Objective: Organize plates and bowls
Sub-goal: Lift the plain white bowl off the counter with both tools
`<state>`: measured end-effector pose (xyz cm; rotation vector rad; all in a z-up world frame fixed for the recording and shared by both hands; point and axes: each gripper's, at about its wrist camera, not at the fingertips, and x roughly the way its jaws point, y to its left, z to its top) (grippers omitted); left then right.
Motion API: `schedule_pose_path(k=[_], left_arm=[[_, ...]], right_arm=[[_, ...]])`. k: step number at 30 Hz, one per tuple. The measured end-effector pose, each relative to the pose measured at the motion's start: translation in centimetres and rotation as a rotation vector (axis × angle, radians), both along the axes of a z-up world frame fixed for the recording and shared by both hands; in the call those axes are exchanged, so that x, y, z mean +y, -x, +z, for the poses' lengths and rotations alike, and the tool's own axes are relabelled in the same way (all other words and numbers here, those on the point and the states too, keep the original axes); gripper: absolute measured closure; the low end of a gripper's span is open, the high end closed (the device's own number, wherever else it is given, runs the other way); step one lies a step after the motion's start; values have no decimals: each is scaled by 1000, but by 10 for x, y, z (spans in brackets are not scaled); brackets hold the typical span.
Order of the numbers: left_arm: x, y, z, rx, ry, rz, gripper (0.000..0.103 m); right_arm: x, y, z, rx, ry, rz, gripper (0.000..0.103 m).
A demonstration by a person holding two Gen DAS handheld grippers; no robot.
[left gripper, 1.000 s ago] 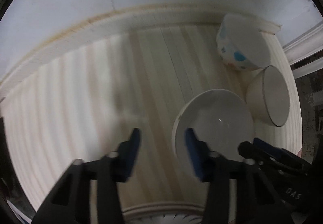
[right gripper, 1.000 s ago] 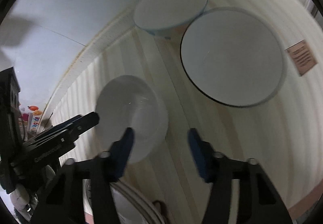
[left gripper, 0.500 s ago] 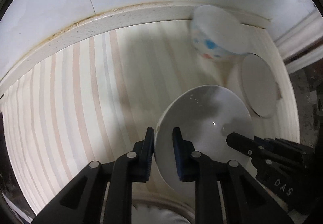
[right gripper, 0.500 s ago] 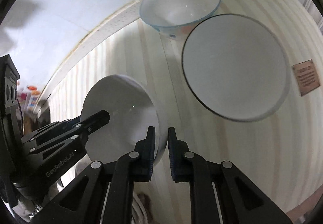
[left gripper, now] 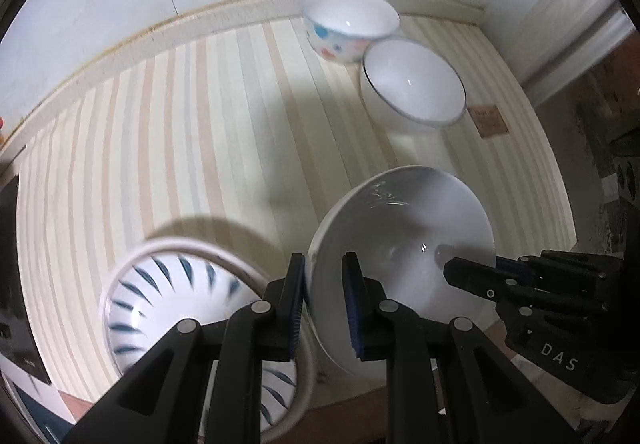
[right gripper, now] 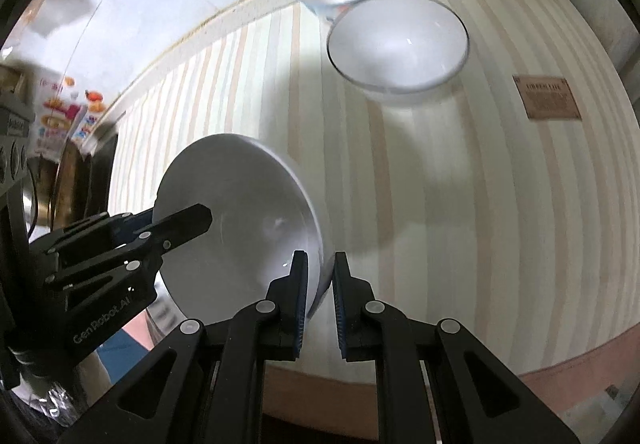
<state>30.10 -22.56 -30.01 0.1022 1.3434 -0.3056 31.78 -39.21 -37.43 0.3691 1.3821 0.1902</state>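
Observation:
A plain white bowl [left gripper: 400, 244] hangs tilted above the striped tabletop, held from both sides. My left gripper [left gripper: 324, 268] is shut on its left rim, and the right gripper [left gripper: 452, 270] pinches the opposite rim. In the right wrist view the same white bowl [right gripper: 240, 219] fills the lower left, with my right gripper [right gripper: 320, 264] shut on its near rim and the left gripper [right gripper: 196, 219] clamped on the far side. A white bowl with blue dashes [left gripper: 180, 304] sits below left of the held one.
A dotted bowl [left gripper: 348, 27] and a dark-rimmed white bowl [left gripper: 414, 87] stand at the back right by the wall. A brown label [right gripper: 546, 97] lies on the striped cloth [left gripper: 180, 143]. Colourful packets [right gripper: 64, 115] sit at the far left. The table's front edge [right gripper: 560, 360] runs below.
Both grippers closed onto the white bowl's rims and lifted it off the table. The view pulled back, bringing the blue-dashed bowl into sight.

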Motion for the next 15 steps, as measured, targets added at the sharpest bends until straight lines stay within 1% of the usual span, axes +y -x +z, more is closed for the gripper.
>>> schedule_pose_path(k=[5, 8, 15], left_arm=[[-11, 4, -21, 50, -16, -1, 87], [-19, 7, -33, 61, -32, -5, 87], [-30, 9, -51, 82, -58, -13, 86]], right_arm=[[-11, 19, -19, 31, -14, -6, 89], [-20, 28, -29, 40, -13, -11, 89], [-27, 31, -48, 64, -5, -12, 89]])
